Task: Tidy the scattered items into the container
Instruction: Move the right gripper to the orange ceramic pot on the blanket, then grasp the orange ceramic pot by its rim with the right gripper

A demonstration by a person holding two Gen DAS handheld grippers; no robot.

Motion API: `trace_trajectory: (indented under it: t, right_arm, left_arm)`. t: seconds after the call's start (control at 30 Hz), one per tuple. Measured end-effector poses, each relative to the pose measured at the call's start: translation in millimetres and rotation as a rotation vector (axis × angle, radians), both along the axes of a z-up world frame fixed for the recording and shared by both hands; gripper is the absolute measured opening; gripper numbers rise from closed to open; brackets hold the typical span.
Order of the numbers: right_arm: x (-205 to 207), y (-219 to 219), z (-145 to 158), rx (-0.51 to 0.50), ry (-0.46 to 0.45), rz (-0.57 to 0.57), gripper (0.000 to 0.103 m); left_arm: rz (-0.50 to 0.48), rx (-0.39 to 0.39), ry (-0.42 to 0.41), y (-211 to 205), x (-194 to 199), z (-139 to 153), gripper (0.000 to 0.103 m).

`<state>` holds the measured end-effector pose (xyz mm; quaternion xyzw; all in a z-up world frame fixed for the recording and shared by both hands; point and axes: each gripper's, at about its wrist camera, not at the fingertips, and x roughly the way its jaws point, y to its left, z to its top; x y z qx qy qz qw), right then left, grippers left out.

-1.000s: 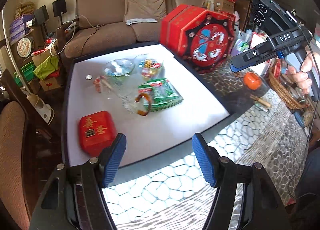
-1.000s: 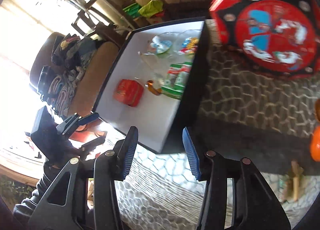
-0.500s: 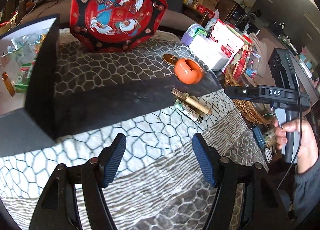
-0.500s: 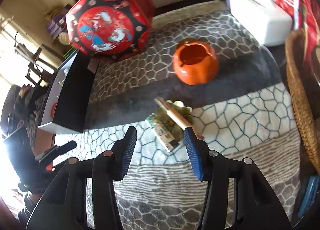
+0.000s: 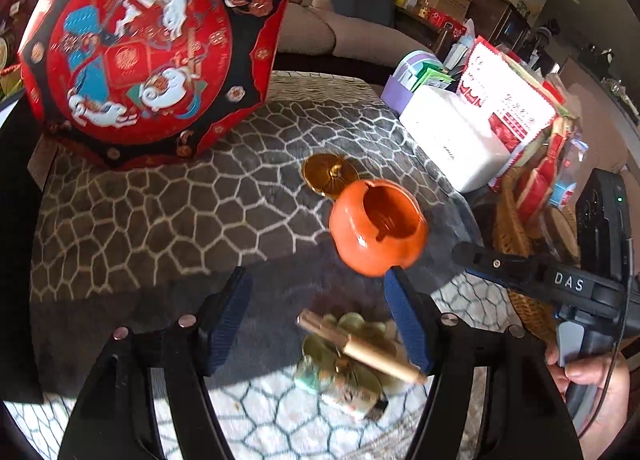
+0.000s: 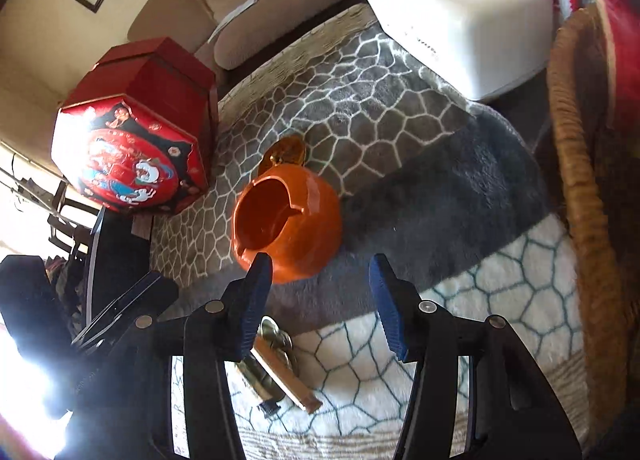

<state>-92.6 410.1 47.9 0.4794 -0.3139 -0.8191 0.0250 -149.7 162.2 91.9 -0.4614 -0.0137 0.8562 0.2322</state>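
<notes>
Presently both grippers hang over the scattered pile (image 5: 352, 356) of coins, a wooden stick and a small packet, which lies on the patterned cloth (image 5: 160, 211) just near-side of the orange pot (image 5: 378, 225). Judged best practice: descend squarely, straddle one item, close fully before lifting. Left gripper (image 5: 320, 324): jaws apart, empty, the pile beneath them. Right gripper (image 6: 320, 300): jaws apart, empty, touching nothing.
</notes>
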Motion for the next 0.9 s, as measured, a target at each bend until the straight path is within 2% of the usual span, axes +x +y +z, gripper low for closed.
trace_trajectory:
  t: [0.17, 0.2, 0.3, 0.33, 0.4, 0.43, 0.47, 0.5, 0.53, 0.57, 0.63, 0.73, 0.9]
  right_arm:
    - [-40, 0, -6, 0.082, -0.049, 0.052, 0.049]
    - [-46, -1, -9, 0.079, -0.056, 0.068, 0.049]
    - [-60, -3, -21, 0.046, -0.097, 0.101, 0.048]
    - [-64, -6, -26, 0.049, -0.116, 0.114, 0.045]
    - [-71, -14, -31, 0.040, -0.124, 0.152, 0.032]
    - [-72, -16, -32, 0.040, -0.123, 0.150, 0.032]
    - [-73, -19, -31, 0.050, -0.123, 0.149, 0.032]
    - [-73, -23, -29, 0.072, -0.123, 0.151, 0.031]
    - [-73, -26, -27, 0.095, -0.128, 0.156, 0.031]
    - [-72, -27, -26, 0.106, -0.133, 0.154, 0.031]
    - [-69, -26, -25, 0.086, -0.132, 0.138, 0.032]
    - [-60, -32, -11, 0.072, -0.103, 0.141, 0.032]
    - [-47, -77, 44, 0.104, -0.040, 0.229, 0.032]
  left_arm:
    - [0.001, -0.088, -0.010, 36, -37, -9, 0.069]
    - [-0.002, -0.120, -0.009, 42, -40, -12, 0.069]
    - [-0.009, -0.145, -0.028, 50, -44, -24, 0.069]
    - [-0.008, -0.147, -0.042, 51, -45, -29, 0.069]
    - [0.000, -0.127, -0.068, 49, -47, -39, 0.068]
    - [0.003, -0.099, -0.076, 47, -48, -42, 0.061]
    - [-0.004, -0.066, -0.089, 47, -48, -43, 0.046]
    - [-0.012, -0.043, -0.096, 49, -47, -42, 0.038]
    - [-0.014, -0.064, -0.083, 55, -45, -40, 0.031]
    - [-0.015, -0.105, -0.069, 62, -43, -39, 0.030]
    - [-0.016, -0.127, -0.073, 66, -43, -38, 0.028]
    - [-0.025, -0.105, -0.090, 58, -41, -28, 0.026]
    - [-0.021, -0.092, -0.028, 18, -17, 20, 0.026]
